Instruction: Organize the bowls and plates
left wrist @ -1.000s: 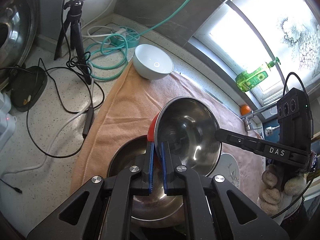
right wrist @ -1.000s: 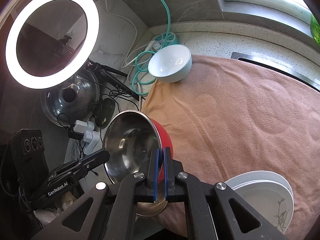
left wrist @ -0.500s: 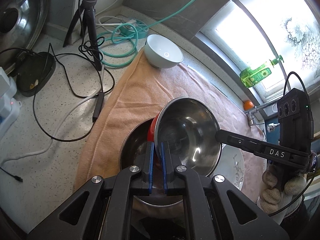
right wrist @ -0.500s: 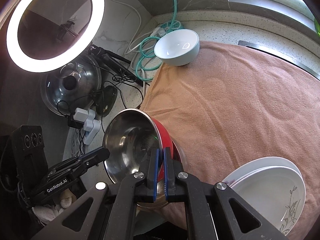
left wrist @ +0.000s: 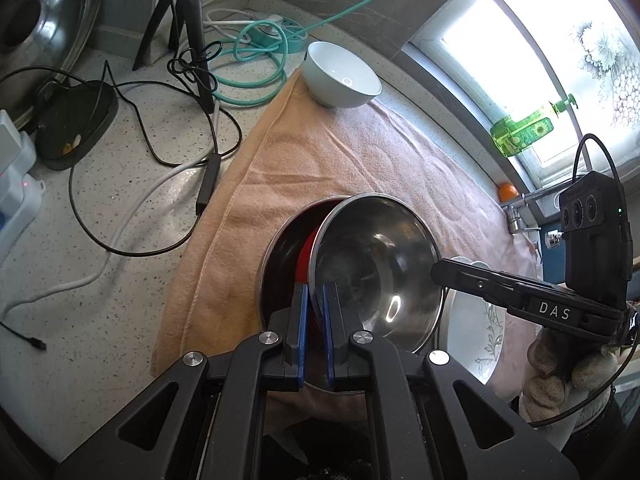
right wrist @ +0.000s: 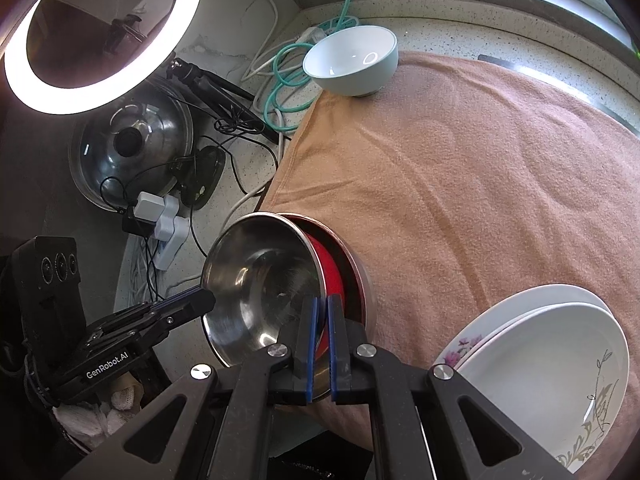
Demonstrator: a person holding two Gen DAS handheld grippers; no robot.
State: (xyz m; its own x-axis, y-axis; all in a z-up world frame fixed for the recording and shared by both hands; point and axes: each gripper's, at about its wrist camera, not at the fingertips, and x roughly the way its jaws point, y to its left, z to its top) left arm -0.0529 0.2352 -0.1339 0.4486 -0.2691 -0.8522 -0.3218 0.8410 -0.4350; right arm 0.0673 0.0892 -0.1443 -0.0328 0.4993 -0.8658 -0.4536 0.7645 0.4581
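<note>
A steel bowl with a red outside point(left wrist: 376, 264) point(right wrist: 264, 280) is tilted and partly inside a second steel bowl point(left wrist: 280, 248) point(right wrist: 360, 276) that rests on the peach towel point(left wrist: 320, 152) point(right wrist: 460, 168). My left gripper point(left wrist: 314, 300) is shut on the red bowl's near rim. My right gripper point(right wrist: 320, 312) is shut on its opposite rim; it also shows in the left wrist view point(left wrist: 440, 272). A white bowl point(left wrist: 340, 76) point(right wrist: 352, 60) stands at the towel's far corner. Stacked white plates point(right wrist: 540, 344) point(left wrist: 476, 328) lie at the towel's near right.
Cables point(left wrist: 160, 152), a teal hose point(left wrist: 252, 60), a tripod point(left wrist: 188, 20), a black dish point(left wrist: 76, 120) and chargers point(right wrist: 160, 216) crowd the speckled counter left of the towel. A pot lid point(right wrist: 128, 144) and ring light point(right wrist: 100, 32) stand behind. A green bottle point(left wrist: 524, 132) sits on the windowsill.
Both grippers have lowered the red bowl down into the lower steel bowl. The plates and white bowl have not moved.
</note>
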